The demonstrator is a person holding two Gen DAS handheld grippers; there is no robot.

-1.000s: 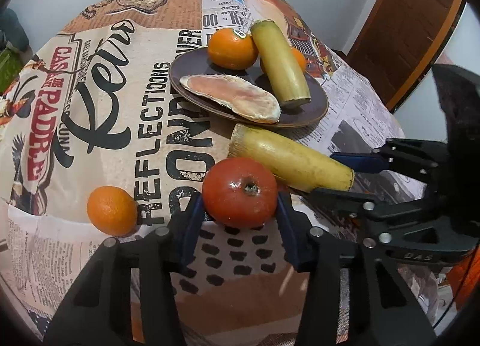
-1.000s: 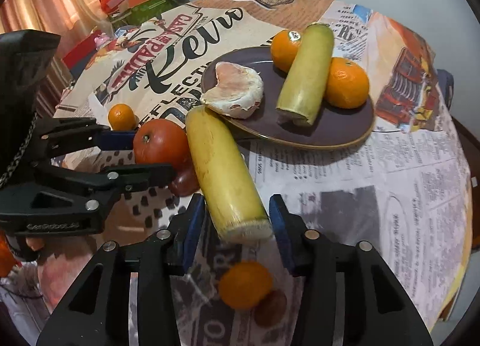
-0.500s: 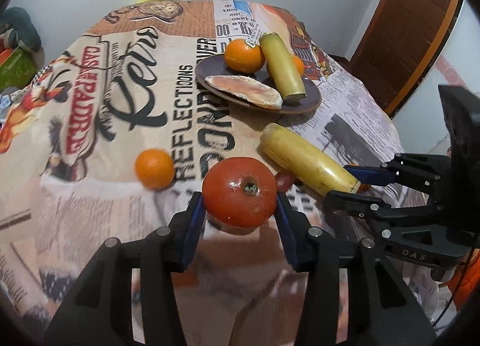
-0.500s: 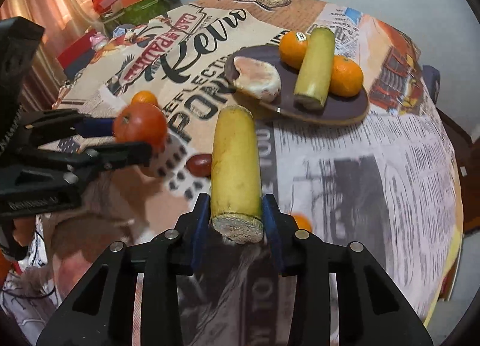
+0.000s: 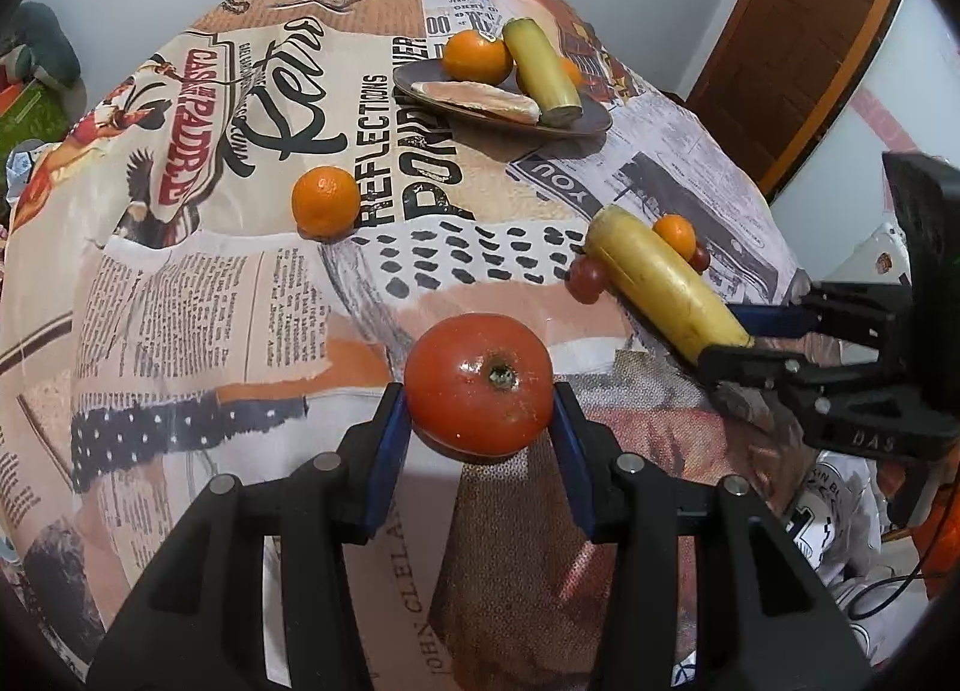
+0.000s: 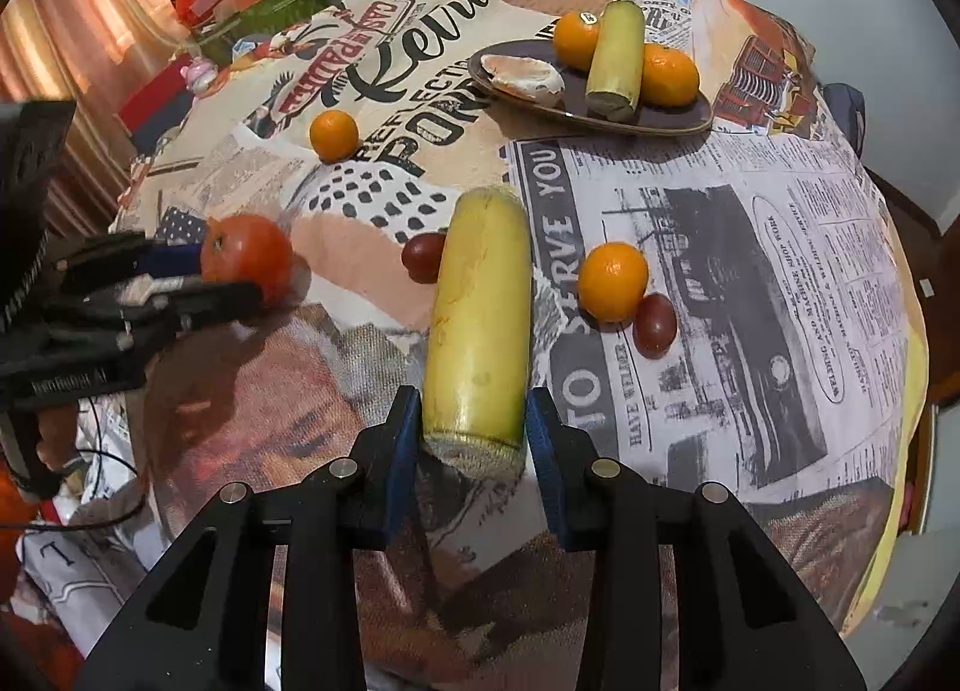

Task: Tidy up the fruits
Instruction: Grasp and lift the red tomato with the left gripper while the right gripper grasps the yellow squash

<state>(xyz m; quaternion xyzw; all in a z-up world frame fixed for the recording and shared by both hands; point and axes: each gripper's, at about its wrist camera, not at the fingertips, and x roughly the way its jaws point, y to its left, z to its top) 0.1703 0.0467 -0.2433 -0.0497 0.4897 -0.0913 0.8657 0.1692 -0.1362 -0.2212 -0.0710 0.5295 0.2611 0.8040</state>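
Above a table [image 6: 780,271] draped in a cloth printed with newspaper clippings and bold lettering, two black hand-held grippers with blue pads each carried a piece of fruit. From the left wrist view, the left hand-held gripper [image 5: 480,421] was clamped on a round red tomato [image 5: 478,382], its pads pressing both sides and the stem scar facing the camera. From the right wrist view, the right hand-held gripper [image 6: 474,427] was clamped on the cut end of a long yellow banana-like fruit [image 6: 483,325], which pointed away from the camera over the cloth.

Toward the far side of the table sat a dark brown oval plate [image 6: 672,121]. It held two oranges [image 6: 575,40], a second yellow-green long fruit [image 6: 613,60] lying between them, and a pale pinkish flat piece of food [image 6: 525,76] at its left end.

Loose on the cloth lay a small orange [image 6: 333,134] near the large black lettering. Another small orange [image 6: 612,281] rested to the right of the held yellow fruit, touching a dark red grape-like fruit [image 6: 655,324]. A second dark red grape-like fruit [image 6: 423,257] lay just left of the held yellow fruit.

A brown wooden door [image 5: 798,31] stood behind the table at the right of the left wrist view.
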